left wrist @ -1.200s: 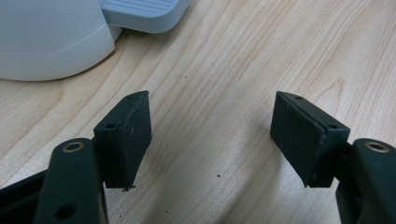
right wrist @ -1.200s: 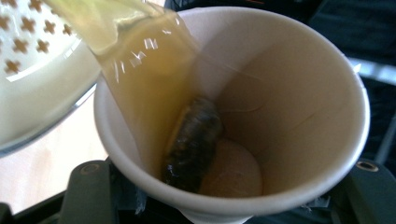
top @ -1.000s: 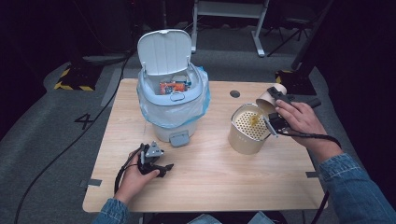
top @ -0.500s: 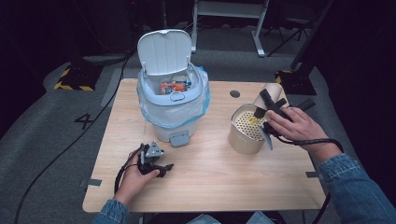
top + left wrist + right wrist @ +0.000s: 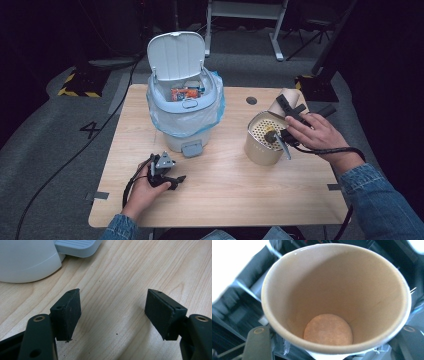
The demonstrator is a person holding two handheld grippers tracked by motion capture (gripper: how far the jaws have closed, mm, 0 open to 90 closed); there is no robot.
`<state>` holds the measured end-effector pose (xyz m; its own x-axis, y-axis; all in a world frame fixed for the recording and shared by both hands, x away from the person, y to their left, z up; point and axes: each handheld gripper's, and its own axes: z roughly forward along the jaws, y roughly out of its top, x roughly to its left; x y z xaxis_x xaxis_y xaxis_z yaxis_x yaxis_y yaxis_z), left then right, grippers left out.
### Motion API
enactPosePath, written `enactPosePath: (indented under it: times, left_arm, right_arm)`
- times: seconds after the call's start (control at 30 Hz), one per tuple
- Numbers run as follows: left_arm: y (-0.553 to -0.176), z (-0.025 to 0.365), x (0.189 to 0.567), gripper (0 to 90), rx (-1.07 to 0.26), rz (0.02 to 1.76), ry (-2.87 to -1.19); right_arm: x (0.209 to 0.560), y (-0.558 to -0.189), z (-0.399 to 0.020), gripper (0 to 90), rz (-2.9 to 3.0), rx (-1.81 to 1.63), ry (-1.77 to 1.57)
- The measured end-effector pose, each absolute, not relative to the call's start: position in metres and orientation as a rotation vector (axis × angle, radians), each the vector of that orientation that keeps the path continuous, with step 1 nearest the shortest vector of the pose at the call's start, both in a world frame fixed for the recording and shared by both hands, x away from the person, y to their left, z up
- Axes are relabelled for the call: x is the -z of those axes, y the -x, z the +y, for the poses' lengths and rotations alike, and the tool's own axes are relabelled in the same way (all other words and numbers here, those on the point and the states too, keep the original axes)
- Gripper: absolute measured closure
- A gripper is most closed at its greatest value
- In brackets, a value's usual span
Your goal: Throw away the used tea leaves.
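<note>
A brown paper cup (image 5: 281,100) lies tilted in my right gripper (image 5: 287,109), just past the far rim of a metal pot (image 5: 257,150) with a perforated insert. In the right gripper view I look straight into the empty cup (image 5: 332,302), and my right gripper (image 5: 334,340) is shut on it. Its jaws have just been opening slightly, with the cup still between them. My left gripper (image 5: 176,180) rests on the table near the front, open. Nothing lies between its pads (image 5: 72,310), which sit in front of the bin's pedal (image 5: 77,247).
A white pedal bin (image 5: 185,115) with its lid up and a plastic liner stands at the table's back left, with orange wrappers (image 5: 184,93) inside. The wooden table (image 5: 225,190) has a dark round hole (image 5: 251,100) near its far edge. Dark floor and a stand lie beyond.
My right hand has rolled and shifted slightly left, bringing the cup closer over the pot's far rim. The left hand and its gripper have stayed put.
</note>
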<state>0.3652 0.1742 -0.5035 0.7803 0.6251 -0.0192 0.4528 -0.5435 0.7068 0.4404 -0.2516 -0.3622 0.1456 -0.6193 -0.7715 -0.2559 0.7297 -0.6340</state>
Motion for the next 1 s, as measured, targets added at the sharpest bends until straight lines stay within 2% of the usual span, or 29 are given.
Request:
enactPosePath:
  times: [0.43, 0.87, 1.0]
  left_arm:
    - [-0.366, 0.191, 0.503, 32.4, -0.291, 0.767, -2.243]
    - [-0.363, 0.196, 0.503, 32.6, -0.295, 0.776, -2.243]
    - [-0.362, 0.199, 0.504, 32.5, -0.298, 0.781, -2.24]
  right_arm:
    - [0.328, -0.454, -0.277, 32.9, 1.87, -0.343, 0.275]
    - [0.31, -0.453, -0.298, 32.2, 2.225, -1.113, -0.473]
    - [0.307, -0.452, -0.3, 32.1, 2.276, -1.264, -0.543]
